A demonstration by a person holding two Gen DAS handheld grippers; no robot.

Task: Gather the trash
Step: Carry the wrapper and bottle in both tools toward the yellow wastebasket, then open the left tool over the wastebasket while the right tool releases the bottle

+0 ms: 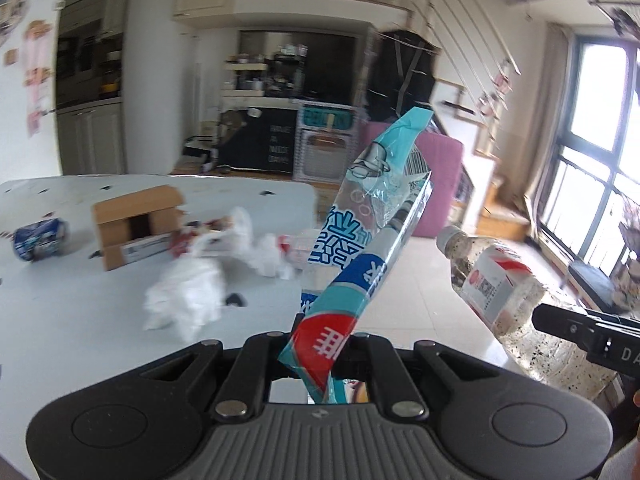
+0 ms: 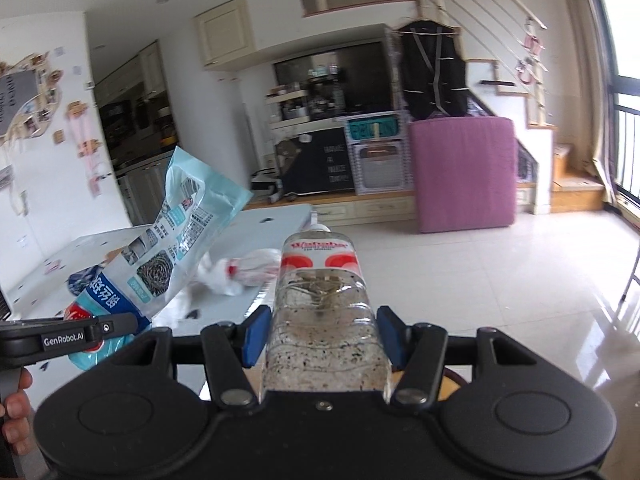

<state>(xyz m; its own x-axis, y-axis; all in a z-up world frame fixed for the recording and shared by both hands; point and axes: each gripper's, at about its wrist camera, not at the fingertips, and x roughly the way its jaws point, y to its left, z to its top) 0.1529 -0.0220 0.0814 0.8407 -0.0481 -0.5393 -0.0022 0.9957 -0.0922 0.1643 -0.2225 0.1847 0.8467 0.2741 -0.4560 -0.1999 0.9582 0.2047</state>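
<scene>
Left wrist view: the left gripper [image 1: 316, 354] is clamped tight on the bottom corner of a blue plastic bag [image 1: 372, 220], which sticks up and flops; it looks light, thin and slippery, so a pinch near a folded edge seems safest. Tissues [image 1: 192, 292], a cardboard box [image 1: 136, 224] and a can [image 1: 40, 238] lie on the white table [image 1: 80, 340]

Right wrist view: the right gripper [image 2: 324, 334] squeezes a clear bottle [image 2: 324, 320] around its ribbed body, cap forward; it looks light and springy, best held mid-body
</scene>
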